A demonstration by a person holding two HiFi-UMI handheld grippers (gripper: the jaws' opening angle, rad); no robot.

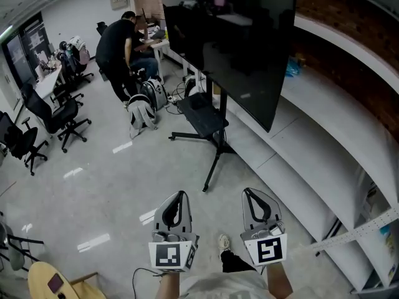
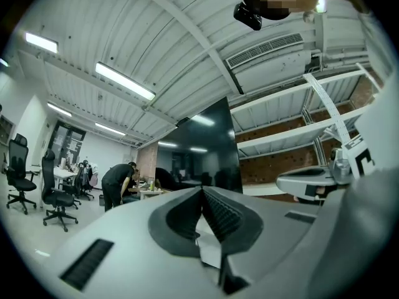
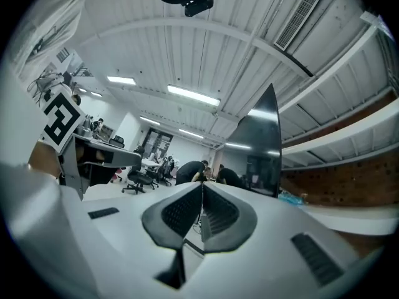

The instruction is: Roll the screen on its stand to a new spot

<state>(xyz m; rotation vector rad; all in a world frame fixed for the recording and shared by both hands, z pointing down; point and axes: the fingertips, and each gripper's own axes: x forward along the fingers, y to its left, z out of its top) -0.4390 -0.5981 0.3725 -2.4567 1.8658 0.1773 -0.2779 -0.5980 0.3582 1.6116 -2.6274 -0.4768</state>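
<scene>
Both empty, jaws together: left hand-held gripper (image 1: 180,196) & right hand-held gripper (image 1: 248,193) side by side, approx level.

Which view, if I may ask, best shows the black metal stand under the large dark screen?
The head view: the black metal stand, post and splayed legs, shows clearly. Both gripper views show only the large dark screen, their jaws hiding the stand.

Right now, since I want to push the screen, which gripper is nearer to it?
Right. In the head view the right gripper sits just short of the screen at its near lower corner; the left gripper lies further left, by the stand's front leg. Neither touches it.
</scene>
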